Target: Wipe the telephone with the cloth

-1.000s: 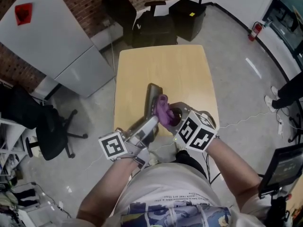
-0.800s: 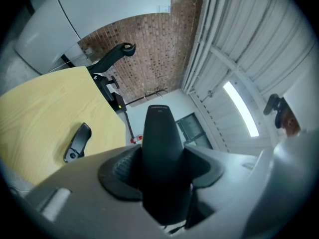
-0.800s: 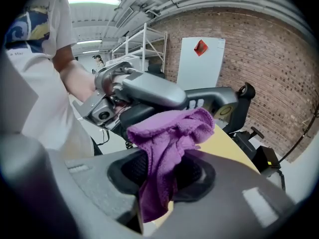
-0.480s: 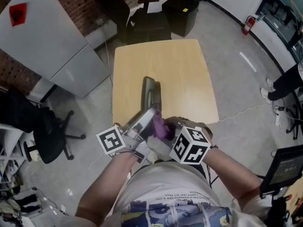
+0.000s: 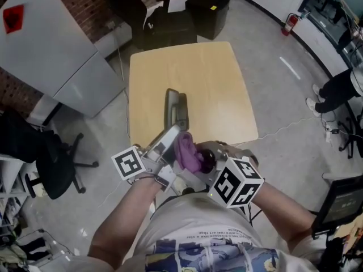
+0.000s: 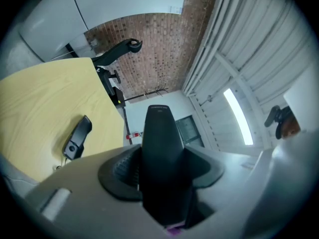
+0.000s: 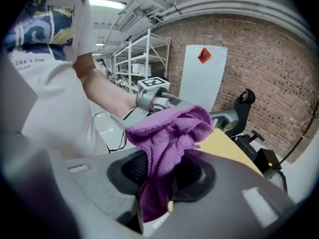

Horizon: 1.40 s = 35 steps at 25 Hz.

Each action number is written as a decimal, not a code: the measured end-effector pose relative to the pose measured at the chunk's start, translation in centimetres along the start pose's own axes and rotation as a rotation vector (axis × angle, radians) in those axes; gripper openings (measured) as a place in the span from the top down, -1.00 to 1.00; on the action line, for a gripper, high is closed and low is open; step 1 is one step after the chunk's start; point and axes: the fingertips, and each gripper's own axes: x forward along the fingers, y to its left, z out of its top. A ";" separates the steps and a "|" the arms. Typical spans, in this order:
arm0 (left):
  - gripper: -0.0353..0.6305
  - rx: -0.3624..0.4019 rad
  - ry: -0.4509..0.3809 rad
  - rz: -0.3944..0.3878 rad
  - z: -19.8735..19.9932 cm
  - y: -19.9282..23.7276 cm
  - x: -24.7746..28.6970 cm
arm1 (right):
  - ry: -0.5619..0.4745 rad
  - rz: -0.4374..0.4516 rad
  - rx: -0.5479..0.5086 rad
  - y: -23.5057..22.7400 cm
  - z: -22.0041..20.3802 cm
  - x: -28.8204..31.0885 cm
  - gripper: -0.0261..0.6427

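Seen from your head, you stand at the near edge of a light wooden table (image 5: 198, 78). Your left gripper (image 5: 170, 140) is clamped on the telephone's black handset (image 6: 160, 153). The handset fills the gap between the jaws and sticks out past their tips, held off the tabletop by the near edge. Your right gripper (image 7: 162, 176) is closed on a purple cloth (image 7: 172, 131). The cloth is pinched between the jaws and bunches up in a loose fold above them.

In the head view the cloth (image 5: 186, 151) sits right against the right side of the handset and appears to touch it, between your two grippers. A scrap of purple also shows at the bottom of the left gripper view, under the handset.

A dark, elongated telephone piece (image 5: 174, 109) lies flat on the table just beyond the handset, clear of both grippers.

Around the table are a grey cabinet (image 5: 51, 44) to the left, a black office chair (image 5: 57, 163) below it, and a red fire extinguisher (image 5: 289, 22) on the floor at upper right.
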 end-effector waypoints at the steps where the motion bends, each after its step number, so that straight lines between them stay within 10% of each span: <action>1: 0.14 -0.006 -0.001 -0.006 -0.1 0.0 0.2 | 0.000 0.005 -0.010 0.2 0.1 0.1 0.58; 13: 0.14 -0.028 -0.068 0.013 0.4 0.7 1.5 | 0.109 0.065 0.097 -0.7 -8.1 0.9 0.59; 22: 0.14 0.366 -0.007 0.452 0.9 8.3 2.7 | 0.019 -0.041 0.293 -7.9 -11.1 -2.8 0.59; 35: 0.13 0.647 0.154 0.905 0.4 19.9 4.4 | -0.043 0.010 0.334 -12.4 -13.5 -5.0 0.59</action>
